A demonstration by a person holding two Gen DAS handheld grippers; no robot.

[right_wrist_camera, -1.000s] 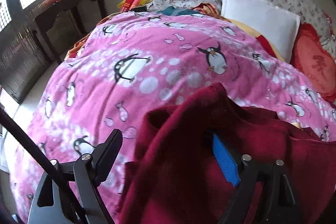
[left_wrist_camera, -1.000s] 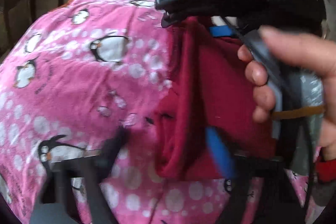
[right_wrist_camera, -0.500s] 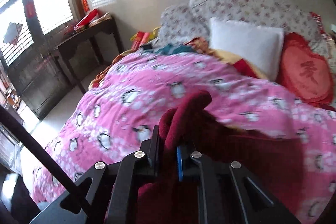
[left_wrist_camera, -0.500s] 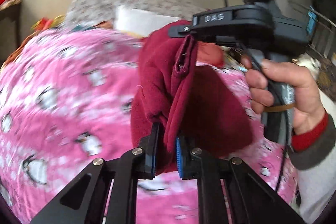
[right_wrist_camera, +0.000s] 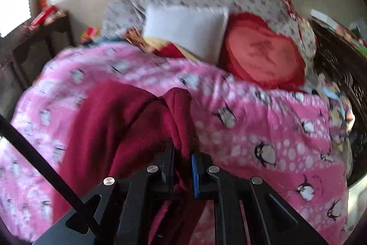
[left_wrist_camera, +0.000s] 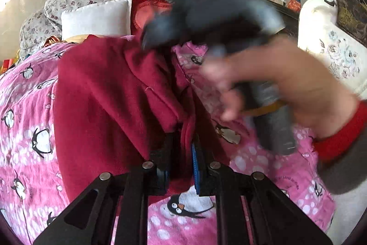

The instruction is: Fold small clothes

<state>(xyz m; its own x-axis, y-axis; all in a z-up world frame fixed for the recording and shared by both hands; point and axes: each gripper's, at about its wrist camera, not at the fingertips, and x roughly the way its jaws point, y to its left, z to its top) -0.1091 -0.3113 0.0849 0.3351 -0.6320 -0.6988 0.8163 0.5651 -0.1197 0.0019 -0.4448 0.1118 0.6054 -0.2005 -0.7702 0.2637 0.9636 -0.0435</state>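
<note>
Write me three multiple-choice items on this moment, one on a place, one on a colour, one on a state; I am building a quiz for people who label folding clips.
1. Where does the white pillow lie?
A. At the head of the bed, beside the red heart cushion
B. On the floor
C. On the dark side table

2. What colour is the garment being folded?
A. Navy blue
B. Dark red
C. Yellow

3. How does the left gripper stand?
A. Wide open above the penguin blanket
B. Out of view
C. Shut on a fold of the garment

Answers:
1 A: the right wrist view shows the pillow next to the cushion, past the blanket.
2 B: both views show dark red fleece.
3 C: cloth is pinched between its fingers; the right gripper grips likewise.
</note>
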